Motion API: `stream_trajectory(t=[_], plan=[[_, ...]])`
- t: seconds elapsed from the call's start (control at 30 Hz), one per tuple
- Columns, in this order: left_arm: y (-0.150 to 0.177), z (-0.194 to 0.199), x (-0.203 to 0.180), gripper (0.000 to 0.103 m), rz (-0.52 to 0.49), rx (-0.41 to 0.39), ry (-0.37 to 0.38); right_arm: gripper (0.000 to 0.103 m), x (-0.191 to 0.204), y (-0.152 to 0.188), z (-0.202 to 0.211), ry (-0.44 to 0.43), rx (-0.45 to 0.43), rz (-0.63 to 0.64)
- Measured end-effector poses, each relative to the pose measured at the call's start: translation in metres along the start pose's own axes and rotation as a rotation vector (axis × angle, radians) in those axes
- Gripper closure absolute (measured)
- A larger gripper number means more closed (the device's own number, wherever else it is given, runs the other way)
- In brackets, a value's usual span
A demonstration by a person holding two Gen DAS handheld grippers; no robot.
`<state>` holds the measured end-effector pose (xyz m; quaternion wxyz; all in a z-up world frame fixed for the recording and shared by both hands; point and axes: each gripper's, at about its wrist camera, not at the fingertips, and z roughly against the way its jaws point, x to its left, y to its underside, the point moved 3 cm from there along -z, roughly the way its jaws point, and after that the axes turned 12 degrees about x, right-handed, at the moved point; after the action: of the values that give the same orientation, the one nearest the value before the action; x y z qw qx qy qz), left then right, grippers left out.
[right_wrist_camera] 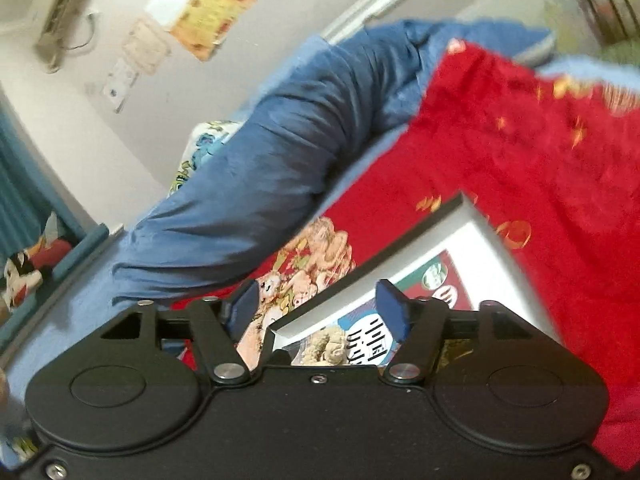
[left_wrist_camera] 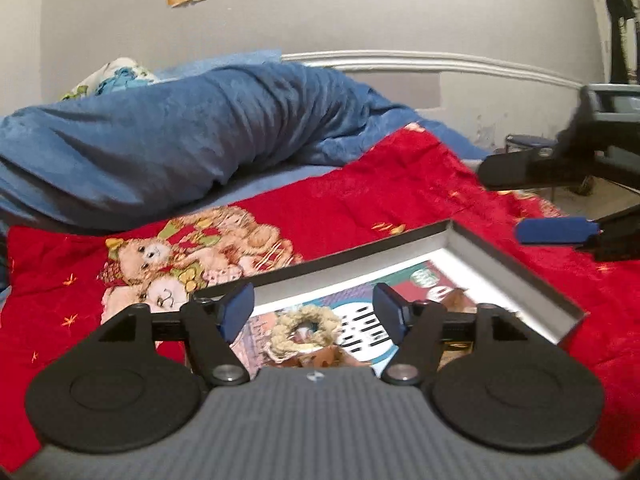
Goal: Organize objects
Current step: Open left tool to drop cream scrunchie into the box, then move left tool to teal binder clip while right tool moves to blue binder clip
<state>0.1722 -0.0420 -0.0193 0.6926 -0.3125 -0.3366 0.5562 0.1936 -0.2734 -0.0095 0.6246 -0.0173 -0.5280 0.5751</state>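
A shallow box (left_wrist_camera: 500, 268) with grey walls lies on a red blanket (left_wrist_camera: 360, 200). On its floor is a colourful printed sheet, and on that sheet rests a cream knitted ring (left_wrist_camera: 306, 328). My left gripper (left_wrist_camera: 315, 312) hovers over the box, open, with the ring below the gap and no pad touching it. My right gripper (left_wrist_camera: 504, 202) shows at the right edge, open, beyond the box's far corner. The right wrist view is tilted. There the right gripper (right_wrist_camera: 318, 310) stands open above the box (right_wrist_camera: 372, 276) and the ring (right_wrist_camera: 328, 346), holding nothing.
A rolled blue duvet (left_wrist_camera: 160, 140) lies across the bed behind the blanket, with a patterned pillow (left_wrist_camera: 116, 76) beyond it. The blanket has a teddy-bear print (left_wrist_camera: 180, 264). A plush toy (right_wrist_camera: 20, 276) sits on a shelf at the left. Small brown items (left_wrist_camera: 456, 300) lie in the box.
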Motion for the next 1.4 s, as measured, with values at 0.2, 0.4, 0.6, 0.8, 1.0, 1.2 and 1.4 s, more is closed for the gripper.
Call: stream_trajectory(t=[0.2, 0.4, 0.6, 0.8, 1.0, 1.2, 1.4], plan=[[0.015, 0.024, -0.016, 0.019, 0.013, 0.009, 0.037, 0.028, 0.0, 0.001, 0.034, 0.334, 0.021, 0.024], [0.035, 0.039, -0.051, 0.019, -0.028, 0.067, 0.129, 0.029, -0.014, 0.033, 0.067, 0.496, 0.08, -0.027], [0.054, 0.032, -0.102, 0.019, -0.148, 0.109, 0.199, 0.031, -0.028, 0.049, 0.08, 0.562, 0.118, -0.058], [0.07, 0.009, -0.125, 0.03, -0.192, 0.179, 0.228, 0.032, -0.035, 0.05, 0.079, 0.563, 0.138, -0.097], [0.078, -0.012, -0.126, 0.065, -0.149, 0.248, 0.228, 0.032, -0.046, 0.05, 0.077, 0.543, 0.151, -0.146], [0.079, -0.017, -0.133, 0.072, -0.167, 0.226, 0.187, 0.032, -0.04, 0.05, 0.079, 0.515, 0.141, -0.139], [0.08, -0.016, -0.135, 0.075, -0.183, 0.208, 0.175, 0.032, -0.037, 0.055, 0.068, 0.515, 0.17, -0.13]])
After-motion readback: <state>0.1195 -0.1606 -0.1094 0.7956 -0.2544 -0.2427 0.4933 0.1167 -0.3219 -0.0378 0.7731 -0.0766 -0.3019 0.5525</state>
